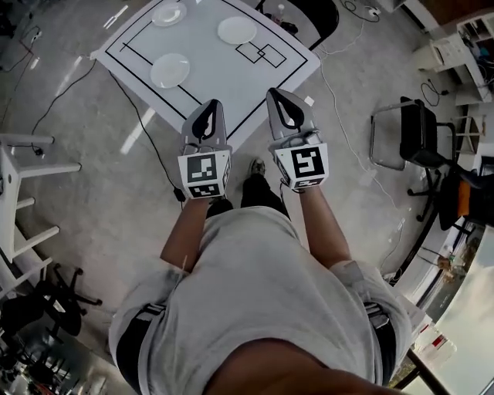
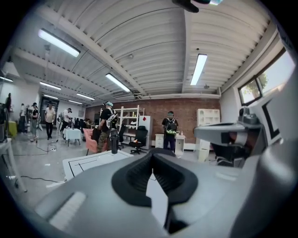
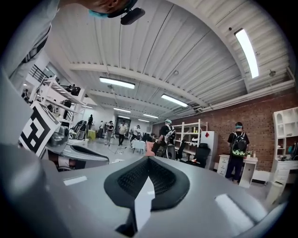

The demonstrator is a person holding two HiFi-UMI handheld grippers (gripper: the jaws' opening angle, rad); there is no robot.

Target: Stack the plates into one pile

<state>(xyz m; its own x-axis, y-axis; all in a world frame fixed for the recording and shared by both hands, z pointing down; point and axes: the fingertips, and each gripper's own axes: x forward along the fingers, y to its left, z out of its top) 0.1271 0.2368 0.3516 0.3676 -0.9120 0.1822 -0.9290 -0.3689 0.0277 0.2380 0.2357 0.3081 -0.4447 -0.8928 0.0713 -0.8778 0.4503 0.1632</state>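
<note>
no stacking done yet; found all three still to be piled, lying well apart on the tabletop: first plate by the near left edge, second plate toward the right corner, third plate at the far edge; held left gripper and right gripper just short of the near corner, both shut tight, empty, touching nothing
</note>
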